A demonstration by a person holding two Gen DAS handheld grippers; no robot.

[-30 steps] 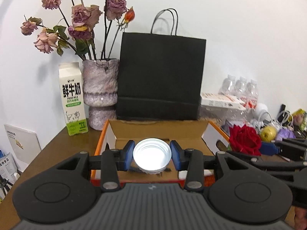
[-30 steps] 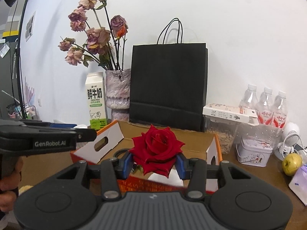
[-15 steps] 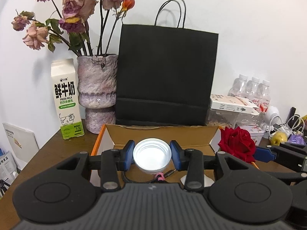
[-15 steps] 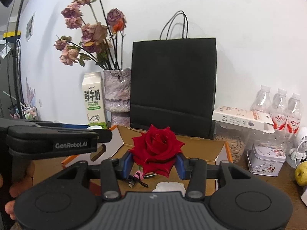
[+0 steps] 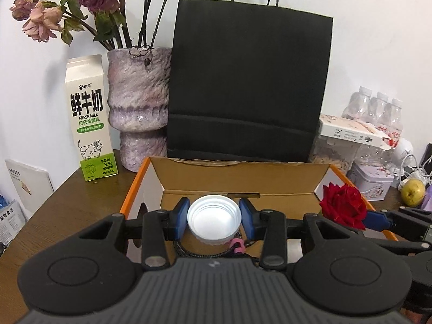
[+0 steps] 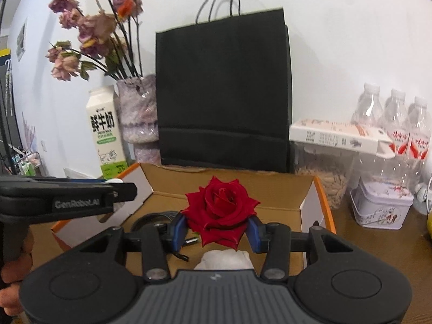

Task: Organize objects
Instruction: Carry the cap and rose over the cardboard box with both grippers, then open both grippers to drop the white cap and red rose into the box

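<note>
Both hands have carried their loads forward and a little lower than a moment ago, so the open cardboard box point(image 5: 243, 178) now sits closer under them and more of its inside shows. The left tongs point(image 5: 214, 217) are clamped on a white plastic cap point(image 5: 214, 220), its hollow side facing the camera, held above the near part of the box over a coiled black cable point(image 5: 189, 251) with a pink end. The right tongs point(image 6: 218, 229) grip a red rose point(image 6: 220, 213) by its bloom, above the box floor, with a crumpled white tissue point(image 6: 224, 260) just below it. In the left view the rose point(image 5: 343, 209) shows over the box's right edge. The box stands on a brown worktop point(image 5: 67, 197), right in front of a tall black paper bag point(image 5: 248, 86). Left of the bag stand a mottled purple vase point(image 5: 139, 102) of dried roses and a milk carton point(image 5: 90, 118). To the right are water bottles point(image 6: 394, 118), a small tin point(image 6: 382, 205) and a yellow-green apple point(image 5: 412, 195).
</note>
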